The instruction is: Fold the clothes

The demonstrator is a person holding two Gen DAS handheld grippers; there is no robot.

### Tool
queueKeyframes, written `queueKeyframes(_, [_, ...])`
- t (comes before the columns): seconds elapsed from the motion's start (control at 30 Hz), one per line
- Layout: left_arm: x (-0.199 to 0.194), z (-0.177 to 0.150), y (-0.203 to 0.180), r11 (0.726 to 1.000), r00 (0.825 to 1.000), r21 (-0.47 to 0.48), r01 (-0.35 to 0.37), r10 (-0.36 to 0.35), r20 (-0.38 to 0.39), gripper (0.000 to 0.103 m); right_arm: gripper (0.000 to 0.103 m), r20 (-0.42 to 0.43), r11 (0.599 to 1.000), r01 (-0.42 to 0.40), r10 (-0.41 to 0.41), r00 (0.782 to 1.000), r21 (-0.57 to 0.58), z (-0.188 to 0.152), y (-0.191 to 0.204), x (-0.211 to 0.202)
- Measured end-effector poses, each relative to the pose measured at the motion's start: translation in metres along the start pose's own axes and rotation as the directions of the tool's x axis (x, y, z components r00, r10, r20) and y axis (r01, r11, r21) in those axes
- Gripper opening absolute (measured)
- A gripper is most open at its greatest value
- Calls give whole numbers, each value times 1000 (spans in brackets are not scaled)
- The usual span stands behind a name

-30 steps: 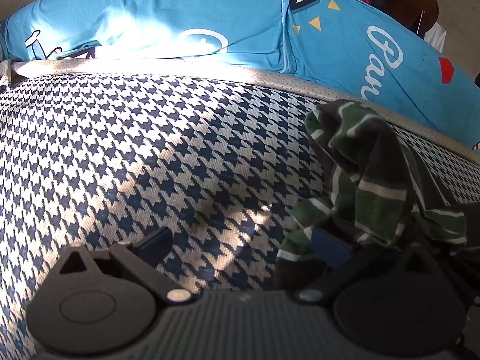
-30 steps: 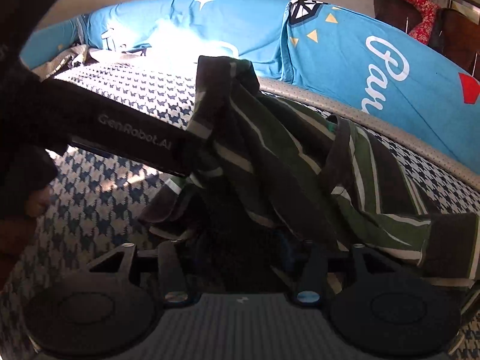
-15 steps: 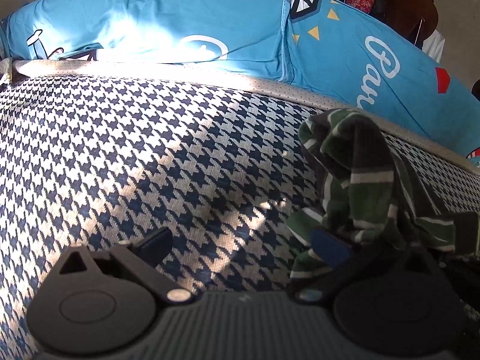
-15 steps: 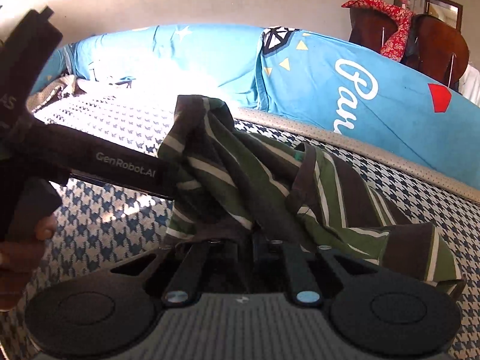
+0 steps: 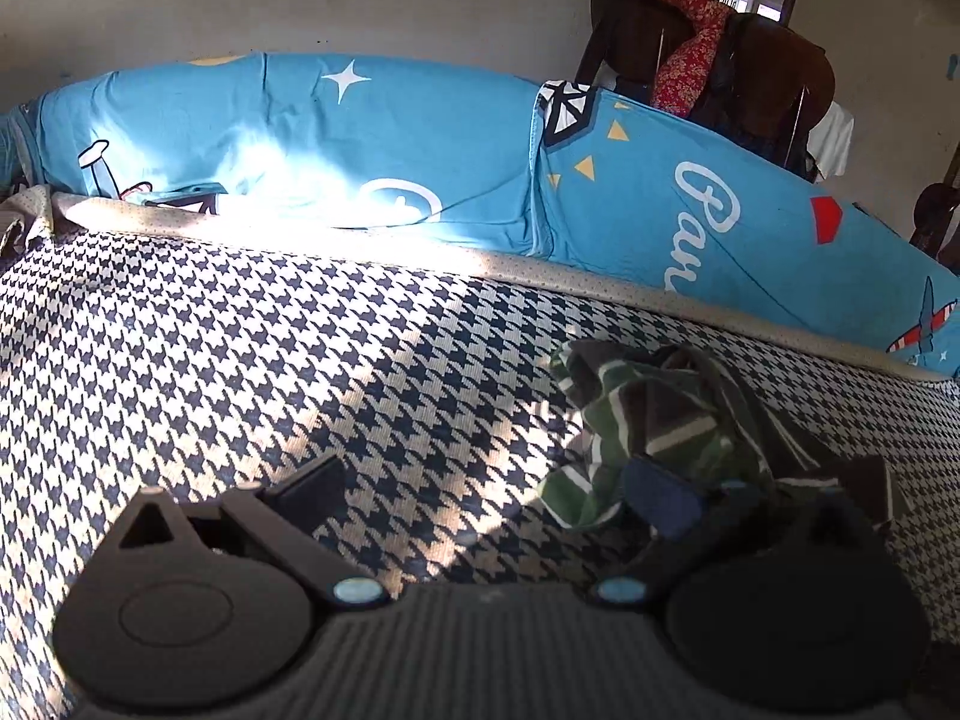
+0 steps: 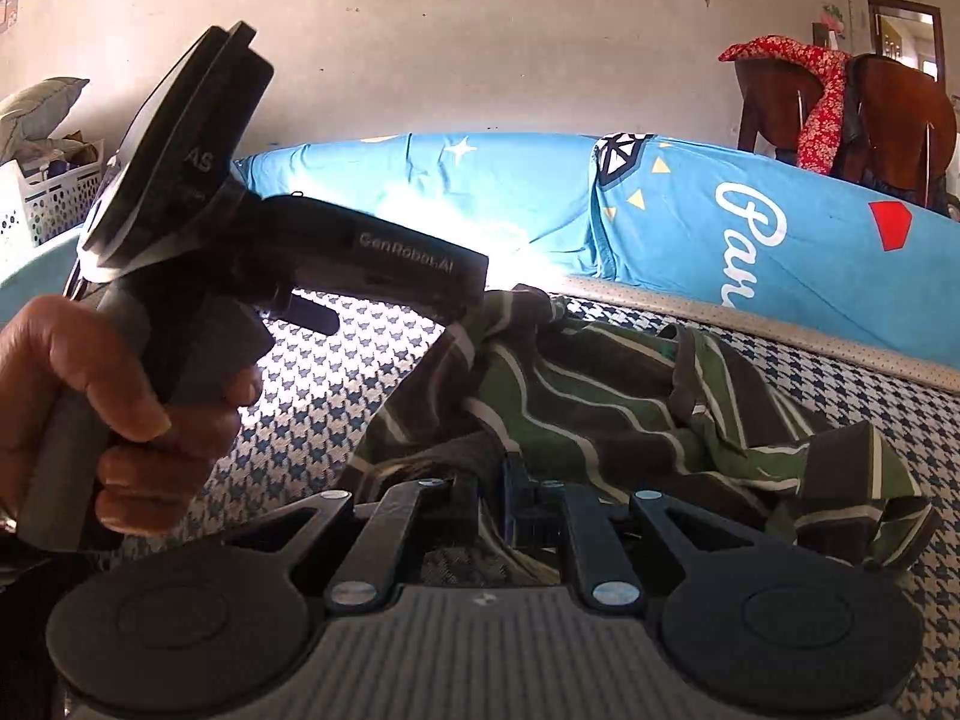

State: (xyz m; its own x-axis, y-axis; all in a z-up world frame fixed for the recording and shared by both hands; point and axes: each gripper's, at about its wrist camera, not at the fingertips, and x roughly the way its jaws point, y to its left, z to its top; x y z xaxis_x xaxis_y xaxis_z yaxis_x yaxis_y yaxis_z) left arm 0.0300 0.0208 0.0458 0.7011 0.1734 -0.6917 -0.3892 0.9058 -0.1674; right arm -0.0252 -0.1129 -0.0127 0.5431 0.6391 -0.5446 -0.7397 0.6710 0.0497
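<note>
Striped shirt (image 6: 600, 408) bunched on houndstooth cover (image 5: 240, 360); right tongs (image 6: 510, 498) clamp it, tips buried; left tongs (image 5: 492, 480) spread.

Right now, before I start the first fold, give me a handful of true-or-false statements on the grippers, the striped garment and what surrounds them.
1. The right gripper is shut on the green striped shirt. True.
2. The left gripper has its fingers closed together. False: they stand wide apart, and the shirt hangs over only one finger.
3. The shirt lies flat and smooth. False: it is bunched and crumpled on the houndstooth cover.
4. A red floral cloth hangs over a dark wooden chair. True.
5. The bolster behind the cover is plain white. False: it is blue with printed stars and lettering.
</note>
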Motion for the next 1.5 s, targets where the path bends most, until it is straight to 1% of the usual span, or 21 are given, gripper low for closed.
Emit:
queueKeyframes(0.2, [-15, -5, -6, 998, 1000, 57, -1, 0, 21, 103, 7, 1, 995, -104, 104, 995, -9, -18, 33, -17])
queueKeyframes(0.3, [-17, -14, -11, 996, 1000, 92, 4, -5, 20, 103, 8, -2, 995, -88, 88, 996, -41, -26, 46, -21])
queueKeyframes(0.37, [-17, -19, -16, 993, 1000, 116, 2, -4, 20, 103, 8, -9, 997, -73, 73, 997, -24, -28, 43, -23])
queueKeyframes(0.43, [-15, -23, -22, 991, 1000, 135, 7, -8, 9, 103, 9, -3, 1000, -30, 30, 1000, -2, -28, 37, -28])
queueKeyframes(0.5, [-12, -27, -27, 988, 1000, 153, 17, -17, 2, 103, 10, -7, 998, 37, -37, 999, 45, -29, 24, -33])
queueKeyframes(0.6, [-4, -33, -37, 982, 1000, 190, 18, -15, -15, 103, 13, -37, 976, 173, -170, 985, 131, -31, 0, -35])
queueKeyframes(0.67, [1, -37, -42, 979, 999, 203, 30, -24, -36, 103, 21, -60, 944, 262, -255, 965, 199, -33, -18, -36])
queueKeyframes(0.73, [6, -40, -47, 977, 997, 209, 49, -37, -64, 103, 27, -74, 909, 325, -317, 946, 262, -34, -34, -38])
queueKeyframes(0.8, [10, -43, -51, 974, 996, 221, 56, -40, -76, 103, 32, -79, 874, 372, -366, 927, 314, -36, -48, -42])
queueKeyframes(0.83, [12, -46, -53, 972, 996, 228, 57, -40, -80, 103, 36, -79, 859, 382, -379, 922, 342, -36, -53, -44])
queueKeyframes(0.97, [21, -51, -58, 970, 993, 233, 66, -42, -108, 103, 54, -77, 798, 392, -403, 912, 457, -39, -70, -49])
queueKeyframes(1.1, [28, -57, -59, 967, 992, 247, 68, -39, -118, 103, 58, -69, 739, 378, -413, 908, 558, -38, -85, -48])
queueKeyframes(1.17, [33, -60, -57, 967, 991, 249, 62, -30, -131, 103, 66, -69, 709, 368, -413, 908, 602, -37, -91, -44])
queueKeyframes(1.2, [36, -62, -56, 968, 989, 244, 62, -27, -142, 103, 68, -74, 692, 372, -421, 904, 618, -36, -93, -41])
queueKeyframes(1.3, [43, -65, -52, 970, 985, 233, 68, -29, -170, 103, 71, -102, 628, 404, -459, 882, 665, -34, -101, -32])
queueKeyframes(1.37, [47, -67, -49, 971, 982, 227, 70, -28, -186, 103, 75, -121, 575, 414, -479, 870, 705, -35, -108, -27])
queueKeyframes(1.47, [52, -70, -46, 972, 978, 223, 69, -22, -208, 103, 75, -166, 492, 436, -500, 850, 754, -39, -119, -18])
queueKeyframes(1.5, [54, -70, -45, 972, 977, 224, 67, -18, -214, 103, 75, -183, 472, 443, -499, 847, 762, -41, -122, -15])
